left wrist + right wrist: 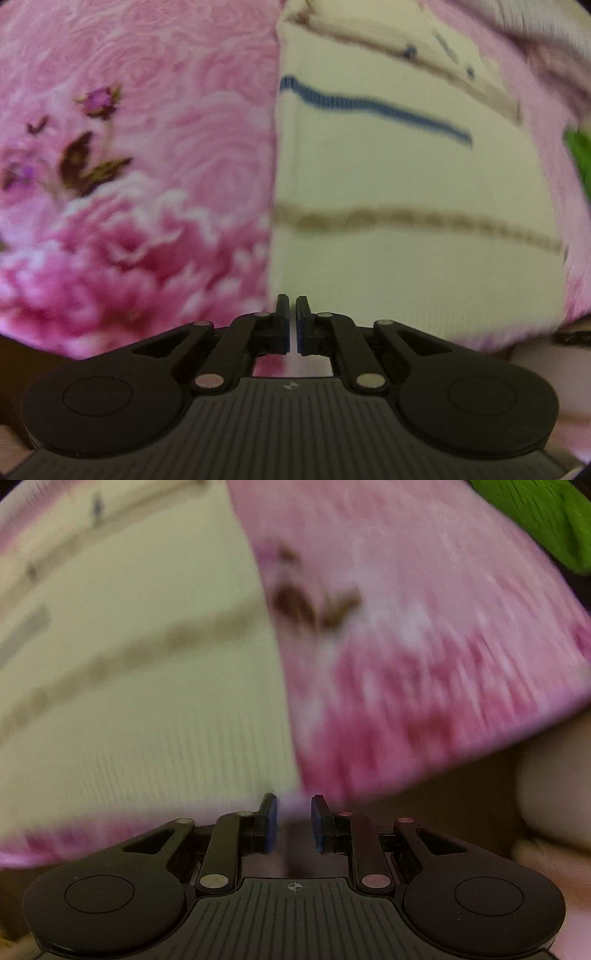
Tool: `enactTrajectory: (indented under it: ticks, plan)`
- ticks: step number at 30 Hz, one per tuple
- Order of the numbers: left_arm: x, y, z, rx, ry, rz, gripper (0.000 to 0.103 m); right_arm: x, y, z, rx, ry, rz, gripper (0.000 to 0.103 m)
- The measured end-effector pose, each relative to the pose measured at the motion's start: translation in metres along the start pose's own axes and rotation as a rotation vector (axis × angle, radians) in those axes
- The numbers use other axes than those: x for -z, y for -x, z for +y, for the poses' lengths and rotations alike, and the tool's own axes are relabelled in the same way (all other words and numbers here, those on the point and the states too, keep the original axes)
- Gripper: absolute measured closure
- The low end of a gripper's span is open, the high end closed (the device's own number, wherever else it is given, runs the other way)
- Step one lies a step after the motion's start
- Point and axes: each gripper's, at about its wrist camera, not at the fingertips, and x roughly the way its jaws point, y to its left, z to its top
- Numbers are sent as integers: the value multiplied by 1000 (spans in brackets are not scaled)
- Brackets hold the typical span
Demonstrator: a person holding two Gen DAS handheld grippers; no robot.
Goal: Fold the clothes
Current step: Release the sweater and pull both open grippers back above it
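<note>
A pink rose-printed bedspread [147, 110] is seen filling the left half of the left wrist view and the right half of the right wrist view. On it a cream striped garment [413, 258] is laid flat, occupying the centre and right of the left view and the left half of the right view, its straight side edge set against the pink. It is judged already folded into a narrow panel (a blue stripe and tan stripes are crossed over it, with what look like buttons at the top), though whether a last fold is owed cannot be told. A green cloth [543, 520] is glimpsed at the upper right of the right view, probably next in line.

At the bottom centre the left gripper [291, 306] is shown with its pads all but pressed together, nothing pinched between them. The right gripper [293, 805] is shown with a narrow gap between its pads, and nothing is seen held there, the picture being heavily smeared
</note>
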Motion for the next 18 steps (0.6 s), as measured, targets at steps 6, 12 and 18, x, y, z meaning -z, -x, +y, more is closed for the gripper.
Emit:
enactTrajectory:
  ticks: [6, 12, 18]
  plan:
    - [-15, 109, -20, -4, -91, -136, 83, 6, 108, 33, -137, -73, -270, 84]
    - [-36, 195, -55, -7, -134, -291, 67, -16, 198, 57, -278, -45, -448, 42]
    - [-22, 225, -82, -49, -100, -337, 64, -25, 233, 87, -277, 116, -440, 35]
